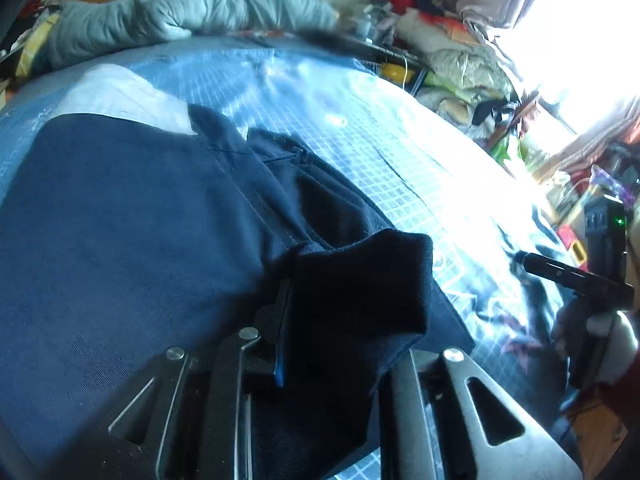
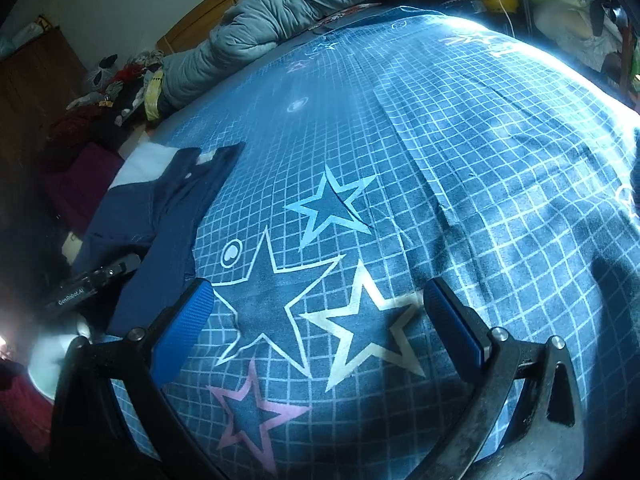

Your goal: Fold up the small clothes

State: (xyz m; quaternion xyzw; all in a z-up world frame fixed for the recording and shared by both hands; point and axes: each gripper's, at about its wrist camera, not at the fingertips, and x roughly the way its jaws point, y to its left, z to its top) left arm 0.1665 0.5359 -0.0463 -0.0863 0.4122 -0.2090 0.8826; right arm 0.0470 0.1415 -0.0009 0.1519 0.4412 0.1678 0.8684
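1. Left gripper clamped on a dark corner of the navy garment, that corner raised and draped over the fingers, most likely so the fabric can be carried across as a fold.
2. Rest of the garment lying flat on the star-and-grid bedsheet, toward the sheet's left edge in the right wrist view, just short of the grey quilt bunched at the headboard end.
3. Pale panel showing at the garment's far end, on the quilt side; cannot tell whether lining, collar area or a second piece beneath.
4. Right gripper released, blue pads spread wide, nothing between them, hovering over the big stars printed on the sheet, just beside the garment's near edge; probably held clear as a free hand, ready to pin or take another corner.
5. Long axis of the garment: seemingly from the near edge of the sheet up toward the quilt, pale end pointing at the quilt, lifted corner at the near end.
6. One narrow strip of the garment reaching further onto the sheet's grid, roughly parallel to that axis; sleeve or placket, hard to say.
7. Fold judged only begun: one corner up, main body not yet doubled over.
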